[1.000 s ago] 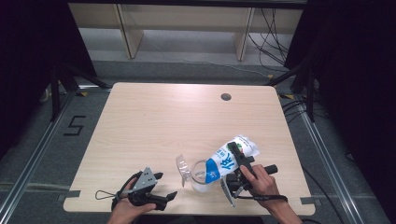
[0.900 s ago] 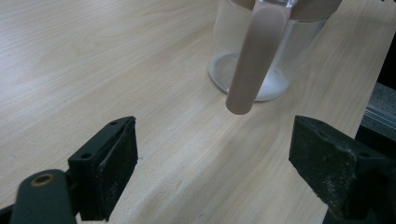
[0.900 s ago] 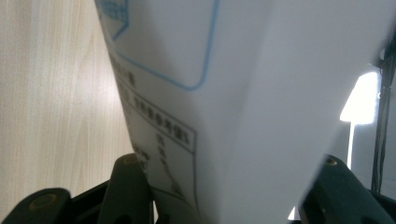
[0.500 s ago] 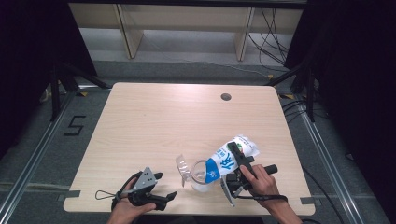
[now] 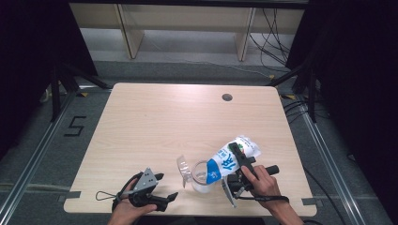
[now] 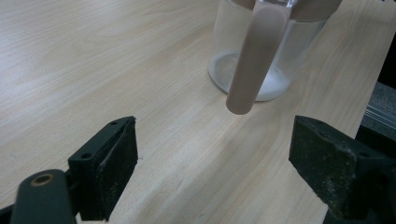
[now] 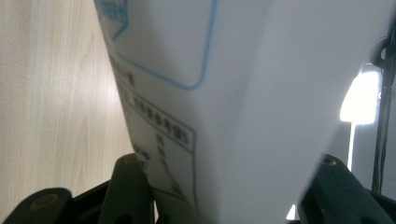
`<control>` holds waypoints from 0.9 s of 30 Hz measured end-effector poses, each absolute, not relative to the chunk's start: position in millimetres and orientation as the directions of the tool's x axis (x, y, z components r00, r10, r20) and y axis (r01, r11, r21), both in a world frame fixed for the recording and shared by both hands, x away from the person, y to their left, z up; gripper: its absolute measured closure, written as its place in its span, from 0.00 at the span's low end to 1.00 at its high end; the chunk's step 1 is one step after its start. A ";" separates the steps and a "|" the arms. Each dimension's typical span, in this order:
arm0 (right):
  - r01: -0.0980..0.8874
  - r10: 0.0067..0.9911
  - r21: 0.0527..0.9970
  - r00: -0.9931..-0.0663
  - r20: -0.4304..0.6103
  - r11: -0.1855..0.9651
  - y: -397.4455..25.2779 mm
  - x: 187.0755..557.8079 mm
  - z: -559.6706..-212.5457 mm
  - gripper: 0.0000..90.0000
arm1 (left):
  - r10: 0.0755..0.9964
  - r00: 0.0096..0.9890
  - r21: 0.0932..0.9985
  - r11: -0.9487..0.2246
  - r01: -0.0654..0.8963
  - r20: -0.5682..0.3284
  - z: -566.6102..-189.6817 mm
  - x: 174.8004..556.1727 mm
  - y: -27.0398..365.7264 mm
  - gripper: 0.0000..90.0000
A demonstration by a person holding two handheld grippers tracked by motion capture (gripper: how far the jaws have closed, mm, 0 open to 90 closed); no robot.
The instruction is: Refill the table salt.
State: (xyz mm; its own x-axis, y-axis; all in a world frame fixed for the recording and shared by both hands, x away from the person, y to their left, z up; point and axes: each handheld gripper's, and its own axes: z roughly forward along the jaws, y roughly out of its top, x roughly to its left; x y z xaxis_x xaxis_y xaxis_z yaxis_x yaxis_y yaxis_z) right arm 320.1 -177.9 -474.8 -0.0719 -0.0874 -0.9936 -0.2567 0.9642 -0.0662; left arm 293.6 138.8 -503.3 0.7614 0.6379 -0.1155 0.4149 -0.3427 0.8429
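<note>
Pouch tipped over the jar, pour under way

Pouring looks to be in its middle stretch. The right tool is clamped on a white and blue pouch, holding it tilted with its lower end over the mouth of a clear glass jar that stands near the front edge of the worktop. A thin white layer covers the jar's floor in the left tool's view (most of its volume is unfilled), so much seems left to pour. The jar's hinged lid stands open to one side. The left tool rests close by on the worktop, jaws spread wide, gripping nothing.
</note>
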 end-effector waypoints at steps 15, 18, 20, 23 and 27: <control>-0.264 -0.050 -0.026 -0.082 -0.995 0.964 -177.5 320.5 -477.1 0.60 | 0.637 0.763 0.843 -0.345 0.412 -0.112 -503.2 293.7 139.0 0.17; -0.250 -0.072 -0.052 -0.073 -0.995 0.967 -178.2 319.5 -475.5 0.61 | 0.638 0.761 0.843 -0.343 0.415 -0.115 -503.2 293.6 138.8 0.17; -0.256 -0.092 -0.072 -0.065 -0.994 0.964 -177.9 319.7 -473.8 0.61 | 0.632 0.768 0.842 -0.356 0.406 -0.103 -502.9 294.0 139.5 0.17; -0.269 -0.061 -0.040 -0.072 -0.995 0.962 -177.5 320.4 -476.0 0.61 | 0.638 0.761 0.842 -0.342 0.417 -0.117 -503.4 293.6 138.7 0.17; -0.263 -0.043 -0.020 -0.082 -0.996 0.964 -177.7 320.3 -477.7 0.61 | 0.633 0.766 0.843 -0.350 0.408 -0.108 -503.3 294.0 138.9 0.17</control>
